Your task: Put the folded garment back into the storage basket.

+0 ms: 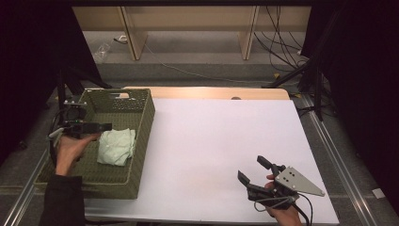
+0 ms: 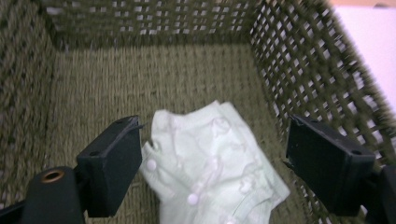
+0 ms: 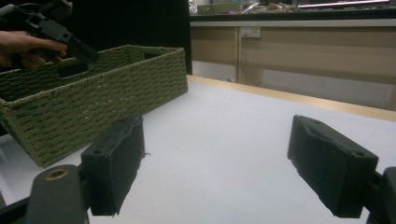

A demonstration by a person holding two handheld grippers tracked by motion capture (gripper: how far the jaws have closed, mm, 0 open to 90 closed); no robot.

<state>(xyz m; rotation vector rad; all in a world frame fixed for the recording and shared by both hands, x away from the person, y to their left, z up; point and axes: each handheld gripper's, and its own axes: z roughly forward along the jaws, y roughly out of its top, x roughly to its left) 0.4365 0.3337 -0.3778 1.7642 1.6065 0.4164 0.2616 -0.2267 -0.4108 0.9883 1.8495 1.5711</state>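
Note:
A green woven basket (image 1: 141, 141) stands at the table's left side. Inside it lies a crumpled pale green garment (image 1: 116, 146) with small white snaps (image 2: 209, 168). My left gripper (image 1: 101, 126) hovers over the basket's left part, jaws wide open above the garment (image 2: 212, 154), nothing held. My right gripper (image 1: 254, 170) rests low over the white table near the front right, open and empty, pointing toward the basket (image 3: 93, 93). In the right gripper view the left gripper (image 3: 70, 42) shows above the basket, held by a hand.
The white tabletop (image 1: 221, 150) spreads between the basket and the right gripper. A wooden table edge (image 1: 216, 92) runs along the back. Beyond lie cables (image 1: 282, 47) on the floor and wooden furniture legs (image 1: 134, 37). A metal rail (image 1: 329, 141) runs along the right.

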